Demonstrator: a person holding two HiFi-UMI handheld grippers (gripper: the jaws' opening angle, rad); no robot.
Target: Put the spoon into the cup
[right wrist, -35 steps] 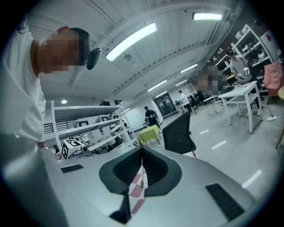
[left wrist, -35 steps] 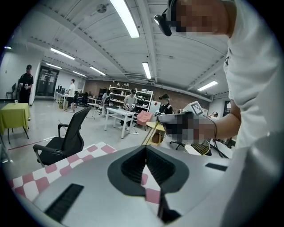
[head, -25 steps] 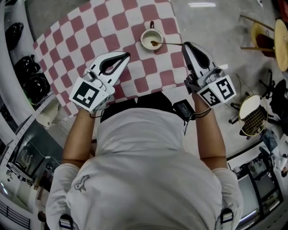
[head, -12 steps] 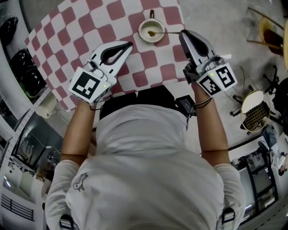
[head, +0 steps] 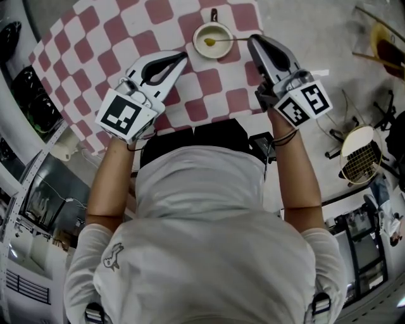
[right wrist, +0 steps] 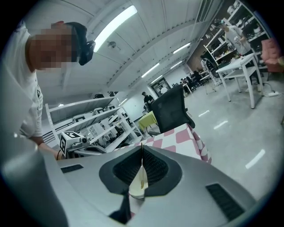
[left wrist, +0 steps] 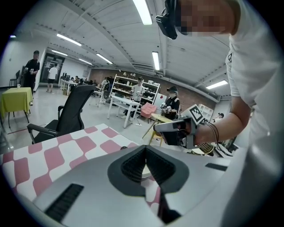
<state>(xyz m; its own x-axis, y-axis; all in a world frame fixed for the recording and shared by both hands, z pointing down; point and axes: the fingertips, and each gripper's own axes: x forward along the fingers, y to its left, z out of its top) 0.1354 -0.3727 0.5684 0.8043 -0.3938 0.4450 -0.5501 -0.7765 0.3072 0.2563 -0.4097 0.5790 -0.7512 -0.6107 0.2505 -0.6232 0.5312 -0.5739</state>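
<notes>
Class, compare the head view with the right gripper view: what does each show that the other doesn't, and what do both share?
Head view only: the marker cube on the right gripper and the handle of the cup. Right gripper view only: a black office chair, shelving and ceiling lights. Both: that gripper's jaws shut on the spoon, its bowl at the cup's mouth, plus the left gripper and the checked tablecloth.
</notes>
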